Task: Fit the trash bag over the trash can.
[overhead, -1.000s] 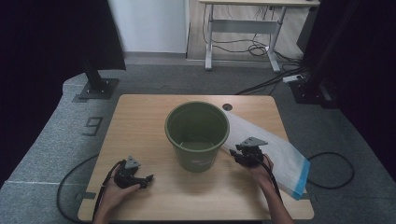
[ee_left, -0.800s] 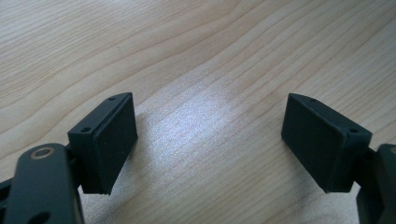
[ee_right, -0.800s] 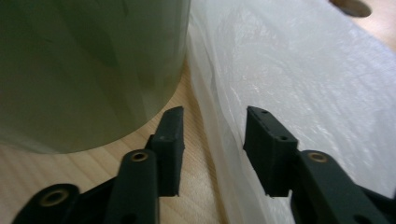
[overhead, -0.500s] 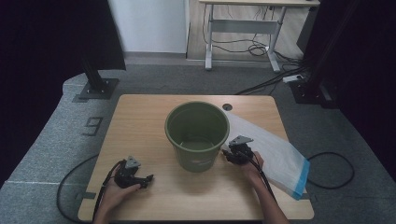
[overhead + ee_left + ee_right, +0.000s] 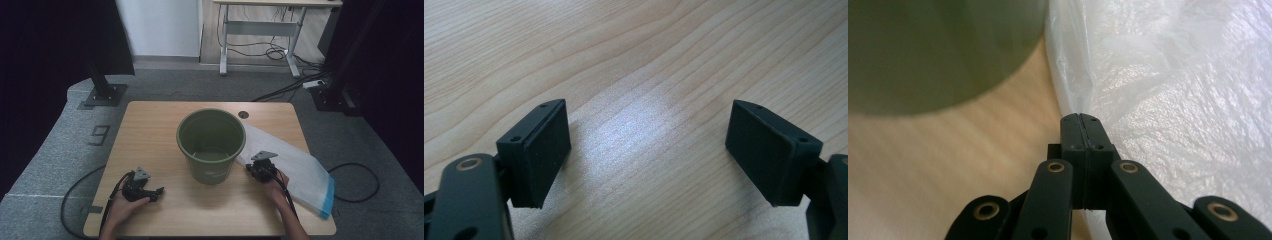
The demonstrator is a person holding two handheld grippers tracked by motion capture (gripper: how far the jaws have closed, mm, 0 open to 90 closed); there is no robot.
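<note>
Two grippers occupy the lower part of the high view. The right gripper [image 5: 258, 169], lower right of centre, sits at the near-left edge of the plastic bag [image 5: 300, 170]. In the right gripper view its jaws are pressed together, clenched on the bag's edge [image 5: 1075, 107], with the film spreading up and to the right of the jaw tips. The bag lies flat on the table [image 5: 150, 130], running from beside the bucket toward the lower right of the frame, its far end overhanging the table edge. The left gripper [image 5: 150, 191], lower left, rests on bare wood well apart from the bag; its jaws stand wide apart, released, with nothing between them. Count: one green bucket [image 5: 211, 145] at frame centre, one plastic bag, one table.
</note>
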